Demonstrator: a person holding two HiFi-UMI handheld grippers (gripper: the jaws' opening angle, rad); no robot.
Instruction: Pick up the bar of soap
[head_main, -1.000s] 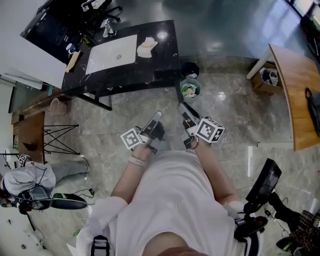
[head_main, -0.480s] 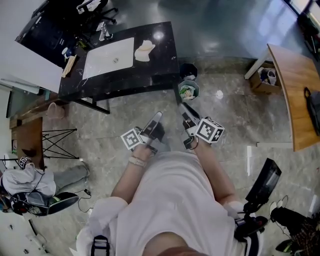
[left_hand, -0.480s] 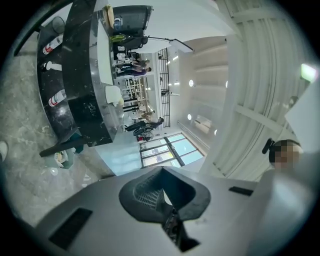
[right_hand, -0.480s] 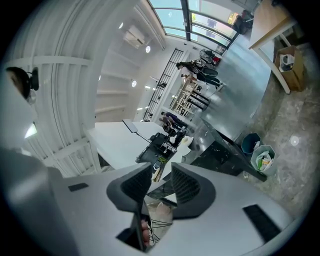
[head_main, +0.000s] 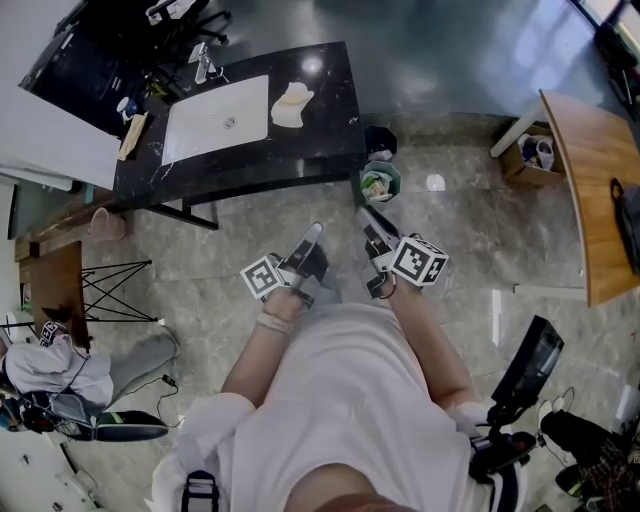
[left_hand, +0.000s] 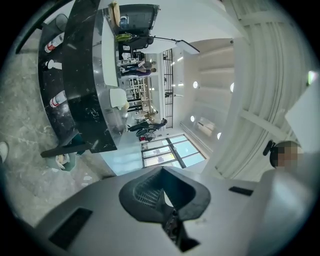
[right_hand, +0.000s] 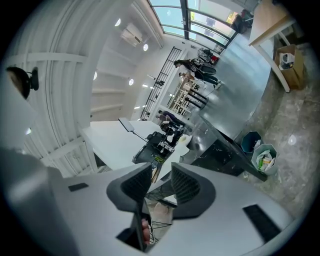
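Note:
A black counter with a white basin stands far ahead of me. A pale cream lump lies on it just right of the basin; it is too small to tell whether it is the soap. A tan oblong thing rests at the counter's left end. Both grippers are held close to my body, well short of the counter. My left gripper has its pads together, holding nothing. My right gripper has a narrow gap between its pads, empty.
A green bin with rubbish and a black bin stand at the counter's near right corner. A wooden table and a cardboard box are at the right. A folding stand and a seated person are at the left.
The grippers have stayed put in front of me. The view has drifted a little, and the person at the lower left has slid toward the frame's edge.

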